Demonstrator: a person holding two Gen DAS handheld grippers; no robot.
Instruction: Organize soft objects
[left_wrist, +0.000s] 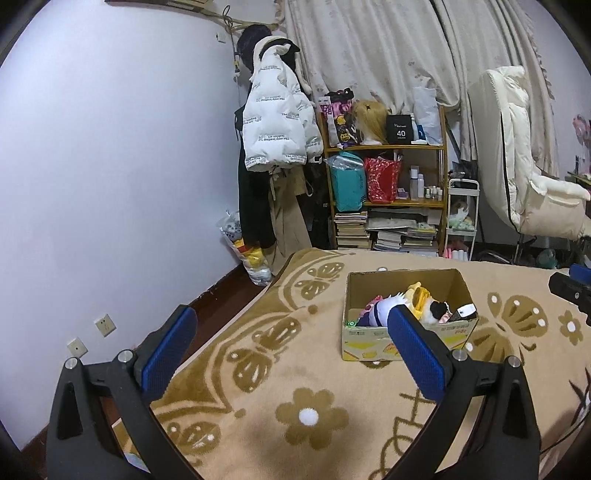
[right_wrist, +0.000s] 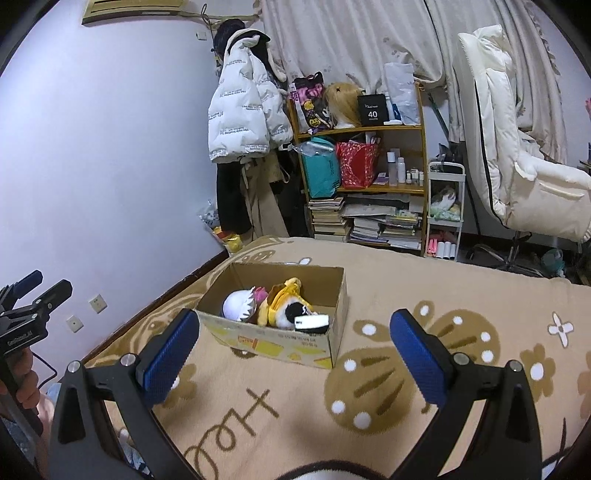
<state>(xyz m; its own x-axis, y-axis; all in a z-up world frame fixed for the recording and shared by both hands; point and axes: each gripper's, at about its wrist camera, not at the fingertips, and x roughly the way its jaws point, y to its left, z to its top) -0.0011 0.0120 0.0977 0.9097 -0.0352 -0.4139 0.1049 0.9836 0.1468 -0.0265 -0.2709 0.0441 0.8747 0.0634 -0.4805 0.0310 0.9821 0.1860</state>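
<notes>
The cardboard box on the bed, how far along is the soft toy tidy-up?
Done: several plush toys lie in the cardboard box. In hand: nothing; the left gripper and right gripper are both open and empty. Left: a black-and-white furry thing at the right view's bottom edge may remain, though I can't identify it.

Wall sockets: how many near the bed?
2, both low on the wall left of the bed: upper socket and lower socket beside it. Others may be hidden behind the bed or tools.

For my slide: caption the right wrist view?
Open right tongs hover before a brown cardboard box of plush toys on a beige patterned blanket.
</notes>
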